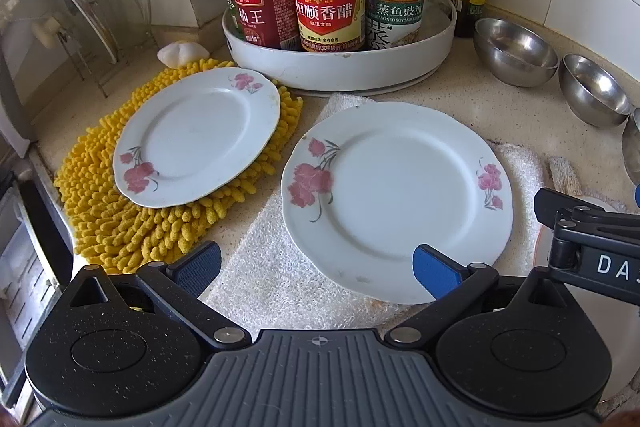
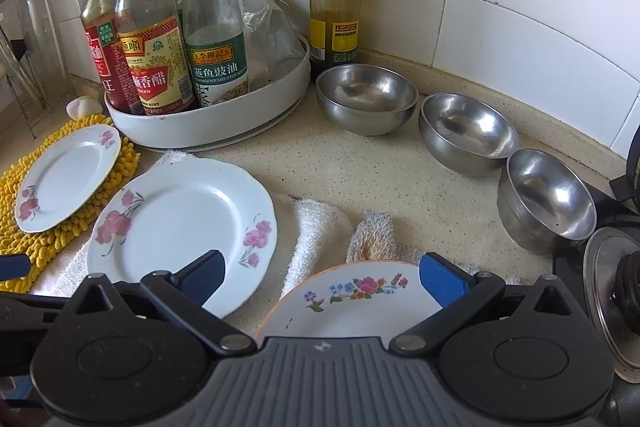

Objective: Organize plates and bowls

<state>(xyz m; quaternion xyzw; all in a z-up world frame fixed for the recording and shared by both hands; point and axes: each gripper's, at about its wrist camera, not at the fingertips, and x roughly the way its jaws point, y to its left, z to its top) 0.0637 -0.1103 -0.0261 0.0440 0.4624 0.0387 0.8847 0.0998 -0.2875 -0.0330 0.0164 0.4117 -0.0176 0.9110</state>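
Plates and bowls at an apparently early stage: nothing is stacked. Small rose plate (image 1: pixel 196 137) lies on a yellow mat (image 1: pixel 120 223), large rose plate (image 1: pixel 396 199) on a white towel (image 1: pixel 276 279), a multicoloured-flower plate (image 2: pixel 352 303) nearest, and three steel bowls (image 2: pixel 466 133) stand separately on the bench (image 2: pixel 360 179). Left claw (image 1: pixel 318 269) and right claw (image 2: pixel 322 277) both hover wide open, empty.

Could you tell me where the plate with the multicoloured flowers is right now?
In the right wrist view it lies bottom centre, just ahead of the open right tool, beside the white towel.
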